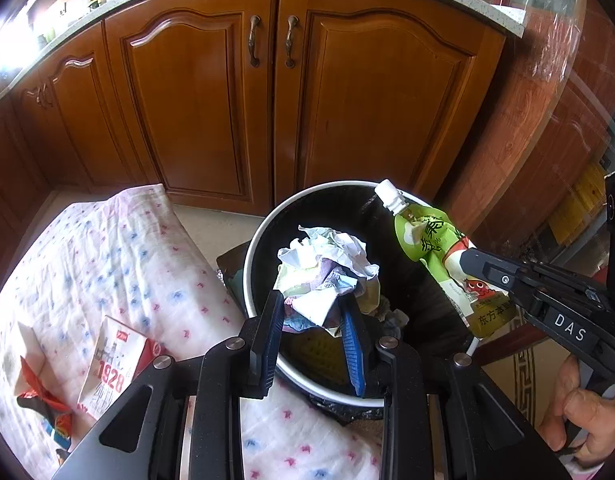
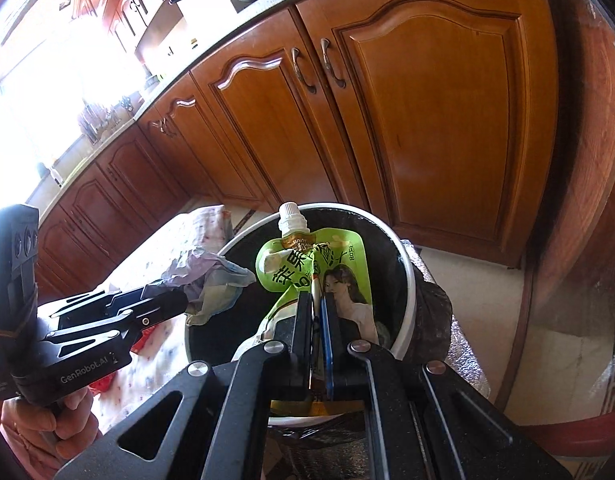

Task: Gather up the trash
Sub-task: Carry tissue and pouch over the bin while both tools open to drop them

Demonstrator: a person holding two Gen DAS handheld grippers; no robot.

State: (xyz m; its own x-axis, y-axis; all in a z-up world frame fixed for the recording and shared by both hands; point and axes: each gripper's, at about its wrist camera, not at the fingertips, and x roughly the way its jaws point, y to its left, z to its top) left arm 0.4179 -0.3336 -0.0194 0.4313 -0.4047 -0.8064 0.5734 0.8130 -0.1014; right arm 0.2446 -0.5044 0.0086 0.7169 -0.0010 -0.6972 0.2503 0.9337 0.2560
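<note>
A round trash bin (image 1: pixel 254 248) with a white rim and black liner stands on the floor before the cabinets; its rim (image 2: pixel 407 280) shows in the right wrist view too. My left gripper (image 1: pixel 312 300) is shut on a crumpled paper wad (image 1: pixel 327 260), held over the bin's mouth. In the right wrist view the left gripper (image 2: pixel 183 300) holds the same wad (image 2: pixel 215 280) at the bin's left edge. My right gripper (image 2: pixel 316 300) is shut on a green spouted drink pouch (image 2: pixel 307 260), upright above the bin. The pouch (image 1: pixel 431 240) and right gripper (image 1: pixel 467 260) appear at the right.
A patterned white cloth (image 1: pixel 107 260) lies left of the bin with a red-and-white carton (image 1: pixel 111 372) and a red snack wrapper (image 1: pixel 39 396) on it. Wooden cabinet doors (image 1: pixel 267 92) stand close behind. A foil-like bag (image 2: pixel 447 320) sits right of the bin. Hands (image 1: pixel 587 412) grip both handles.
</note>
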